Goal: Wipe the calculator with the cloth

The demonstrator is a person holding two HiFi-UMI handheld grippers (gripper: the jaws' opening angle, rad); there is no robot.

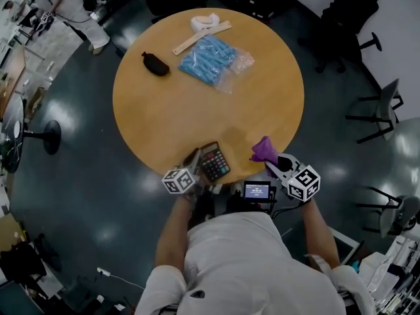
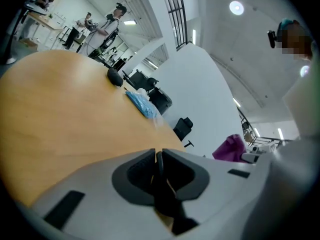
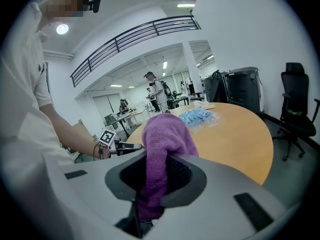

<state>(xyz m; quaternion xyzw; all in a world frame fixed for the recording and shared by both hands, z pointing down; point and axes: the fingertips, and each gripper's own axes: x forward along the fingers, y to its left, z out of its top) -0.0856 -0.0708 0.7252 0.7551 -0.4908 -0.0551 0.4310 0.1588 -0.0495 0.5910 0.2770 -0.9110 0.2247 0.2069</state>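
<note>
A round wooden table (image 1: 164, 110) spreads ahead of the jaws over dark glossy floor (image 1: 79, 195); black chairs (image 3: 295, 119) stand right of them by a white wall (image 3: 240, 29).

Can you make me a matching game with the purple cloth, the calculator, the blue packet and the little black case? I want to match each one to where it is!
Things:
1. cloth
2. calculator
3. blue packet
4. black case

Places:
A. at the near edge of the table, by the left gripper
B. on the far side, next to the wooden strip
C. between the jaws of the right gripper
D. on the far side, left of the blue packet in the head view

Pairs: 1-C, 2-A, 3-B, 4-D
</note>
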